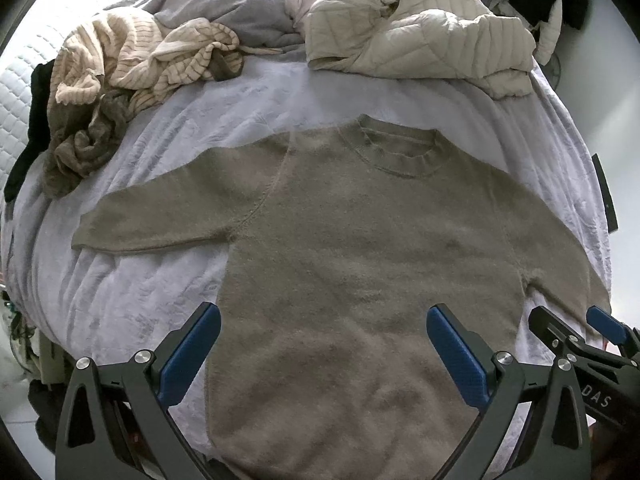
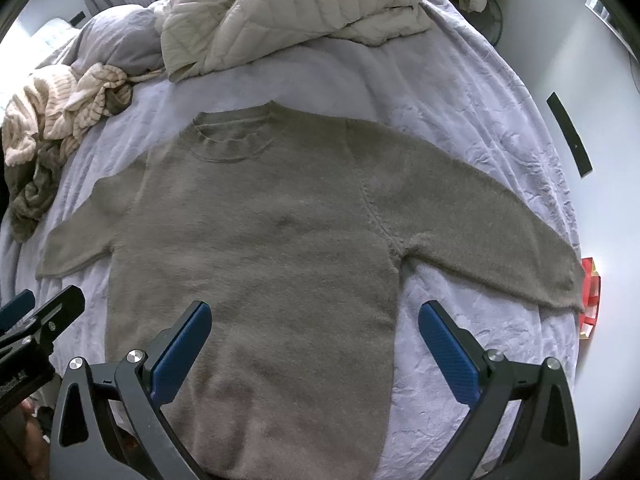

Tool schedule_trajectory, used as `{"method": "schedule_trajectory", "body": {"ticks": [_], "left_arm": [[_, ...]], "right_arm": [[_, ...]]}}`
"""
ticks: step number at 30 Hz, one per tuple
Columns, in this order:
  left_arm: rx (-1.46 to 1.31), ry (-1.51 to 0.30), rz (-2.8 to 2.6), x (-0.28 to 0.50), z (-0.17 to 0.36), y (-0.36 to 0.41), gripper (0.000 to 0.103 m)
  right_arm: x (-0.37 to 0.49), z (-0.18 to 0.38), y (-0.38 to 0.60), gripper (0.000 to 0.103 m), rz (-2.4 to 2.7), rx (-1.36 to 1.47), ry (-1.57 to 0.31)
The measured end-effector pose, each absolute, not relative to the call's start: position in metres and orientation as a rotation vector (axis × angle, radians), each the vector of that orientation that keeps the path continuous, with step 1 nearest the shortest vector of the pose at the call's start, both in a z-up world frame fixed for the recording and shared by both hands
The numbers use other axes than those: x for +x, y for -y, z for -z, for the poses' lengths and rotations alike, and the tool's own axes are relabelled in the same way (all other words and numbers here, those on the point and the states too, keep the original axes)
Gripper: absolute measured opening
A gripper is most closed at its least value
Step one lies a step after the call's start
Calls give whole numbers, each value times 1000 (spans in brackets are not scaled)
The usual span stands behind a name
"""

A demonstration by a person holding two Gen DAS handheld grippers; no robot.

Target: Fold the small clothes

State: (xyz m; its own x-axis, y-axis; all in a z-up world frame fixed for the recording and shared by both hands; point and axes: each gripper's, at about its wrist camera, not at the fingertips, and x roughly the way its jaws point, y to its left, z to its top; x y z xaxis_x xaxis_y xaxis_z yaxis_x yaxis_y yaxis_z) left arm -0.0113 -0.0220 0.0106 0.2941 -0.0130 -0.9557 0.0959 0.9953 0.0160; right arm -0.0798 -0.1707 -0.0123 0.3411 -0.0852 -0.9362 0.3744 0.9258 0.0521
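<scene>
A taupe knitted sweater (image 1: 340,248) (image 2: 256,240) lies flat and face up on the lilac bedspread, collar away from me, both sleeves spread out sideways. My left gripper (image 1: 324,320) hovers open above the sweater's lower left part, its blue pads wide apart with nothing between them. My right gripper (image 2: 314,316) is open too, above the sweater's lower right side edge, one pad over the knit and one over the bedspread. The right gripper (image 1: 576,328) also shows at the lower right of the left wrist view, and the left gripper (image 2: 36,316) at the left edge of the right wrist view.
A cream quilted jacket (image 1: 416,24) (image 2: 288,8) lies bunched beyond the collar. A heap of striped beige and olive clothes (image 1: 120,80) (image 2: 52,128) sits at the far left. The lilac bedspread (image 1: 132,280) (image 2: 472,360) shows around the sweater. A red object (image 2: 591,296) lies off the bed's right edge.
</scene>
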Motion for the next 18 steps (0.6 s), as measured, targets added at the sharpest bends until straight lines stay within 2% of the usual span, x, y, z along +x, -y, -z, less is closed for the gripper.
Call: {"method": "schedule_trajectory", "body": {"ticks": [18], "left_arm": [[47,-1304,77,-12,-6,19,103]], "right_arm": [[-76,17,168,103,315,256,-1205]]}}
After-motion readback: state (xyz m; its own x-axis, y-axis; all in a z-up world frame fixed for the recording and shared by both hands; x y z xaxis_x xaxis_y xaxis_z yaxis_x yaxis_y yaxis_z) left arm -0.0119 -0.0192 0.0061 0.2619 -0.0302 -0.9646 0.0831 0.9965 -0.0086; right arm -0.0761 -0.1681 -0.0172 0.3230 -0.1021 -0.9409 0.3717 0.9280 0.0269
